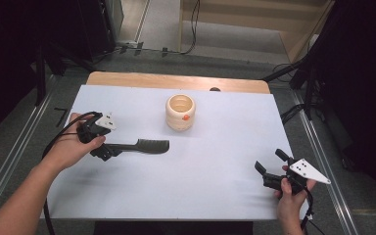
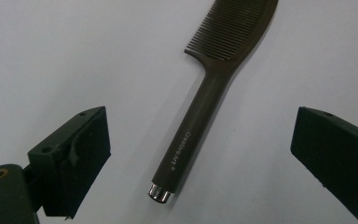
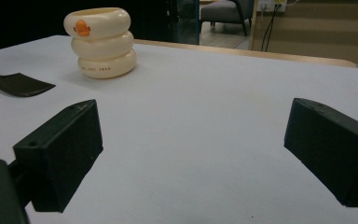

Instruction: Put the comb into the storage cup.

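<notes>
The dark comb (image 2: 200, 116) lies flat on the white table (image 1: 215, 166), right in front of the left gripper (image 2: 200, 154). Its handle end with the shiny cap sits between the two wide-apart jaws, and neither jaw touches it. The teeth end points away from this gripper. A cream cup (image 1: 180, 112) with an orange spot stands a bit past the comb's far end. The right gripper (image 3: 193, 154) is well apart from the comb, jaws spread wide with nothing between them.

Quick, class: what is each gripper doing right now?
Left gripper: open, comb handle between its jaws, not gripped.
Right gripper: open, holding nothing.
</notes>
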### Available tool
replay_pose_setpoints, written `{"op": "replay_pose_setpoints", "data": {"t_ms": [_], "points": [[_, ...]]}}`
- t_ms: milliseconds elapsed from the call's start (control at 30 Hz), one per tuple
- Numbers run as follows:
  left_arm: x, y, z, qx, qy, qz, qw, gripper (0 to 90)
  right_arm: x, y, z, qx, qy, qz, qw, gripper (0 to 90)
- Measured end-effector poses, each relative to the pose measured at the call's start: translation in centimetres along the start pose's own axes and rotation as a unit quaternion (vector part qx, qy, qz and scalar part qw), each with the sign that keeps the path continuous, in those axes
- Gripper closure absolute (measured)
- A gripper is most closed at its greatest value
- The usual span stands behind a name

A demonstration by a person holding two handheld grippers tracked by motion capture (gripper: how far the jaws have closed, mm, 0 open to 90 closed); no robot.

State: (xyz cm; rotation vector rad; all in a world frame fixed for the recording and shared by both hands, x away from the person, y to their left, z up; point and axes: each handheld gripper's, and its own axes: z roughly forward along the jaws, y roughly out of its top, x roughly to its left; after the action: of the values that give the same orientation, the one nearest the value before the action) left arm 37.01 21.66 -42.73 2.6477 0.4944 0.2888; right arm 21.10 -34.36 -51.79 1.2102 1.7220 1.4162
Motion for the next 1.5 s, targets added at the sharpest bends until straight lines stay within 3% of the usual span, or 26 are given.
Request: {"op": "replay_pose_setpoints", "data": {"t_ms": [100, 267, 333, 567, 700, 767, 833, 867, 1033, 1067, 1167, 1333, 1500], "points": [[0.5, 0.4, 0.5, 0.009, -0.014, 0.004, 0.9999, 13.0, 0.1, 0.0, 0.0, 0.002, 0.001, -0.001, 1.0, 3.3], [0.8, 1.1, 1.7, 0.046, -0.024, 0.022, 0.9984, 13.9, 0.1, 0.0, 0.1, 0.006, 0.003, -0.004, 1.0, 3.3], [0.9, 1.3, 2.1, 0.059, -0.041, 0.025, 0.9971, 14.7, 0.1, 0.0, 0.0, 0.006, 0.001, -0.001, 1.0, 3.3], [0.5, 2.2, 2.9, 0.097, -0.035, 0.055, 0.9931, 23.6, 0.1, 0.0, 0.1, 0.006, 0.0, -0.002, 1.0, 3.3], [0.5, 2.4, 3.3, 0.108, -0.034, 0.057, 0.9919, 30.5, 0.1, 0.0, 0.1, 0.008, 0.0, -0.001, 1.0, 3.3], [0.5, 2.4, 3.5, 0.109, -0.037, 0.053, 0.992, 39.7, 0.1, 0.0, 0.1, 0.008, -0.001, 0.0, 1.0, 3.3], [0.3, 2.4, 3.8, 0.116, -0.039, 0.061, 0.9906, 42.8, 0.1, 0.0, 0.1, 0.008, -0.001, -0.001, 1.0, 3.3], [0.3, 2.4, 4.1, 0.128, -0.032, 0.075, 0.9884, 46.3, 0.1, 0.0, 0.1, 0.009, -0.001, -0.003, 1.0, 3.4], [0.1, 2.5, 4.7, 0.136, -0.03, 0.079, 0.9871, 51.1, 0.1, 0.0, 0.2, 0.008, -0.001, -0.004, 1.0, 3.4], [0.1, 2.6, 4.8, 0.143, -0.028, 0.09, 0.9853, 52.6, 0.1, 0.0, 0.2, 0.008, -0.001, -0.004, 1.0, 3.4], [0.0, 2.6, 5.2, 0.147, -0.029, 0.099, 0.9838, 57.2, 0.1, 0.0, 0.2, 0.009, -0.001, -0.004, 1.0, 3.4], [0.3, 2.9, 5.5, 0.154, -0.042, 0.096, 0.9825, 61.9, 0.1, 0.0, 0.2, 0.008, -0.001, -0.004, 1.0, 3.5], [0.7, 3.0, 5.7, 0.157, -0.07, 0.096, 0.9804, 69.0, 0.2, 0.0, 0.2, 0.01, -0.002, -0.004, 0.9999, 3.5]]}}
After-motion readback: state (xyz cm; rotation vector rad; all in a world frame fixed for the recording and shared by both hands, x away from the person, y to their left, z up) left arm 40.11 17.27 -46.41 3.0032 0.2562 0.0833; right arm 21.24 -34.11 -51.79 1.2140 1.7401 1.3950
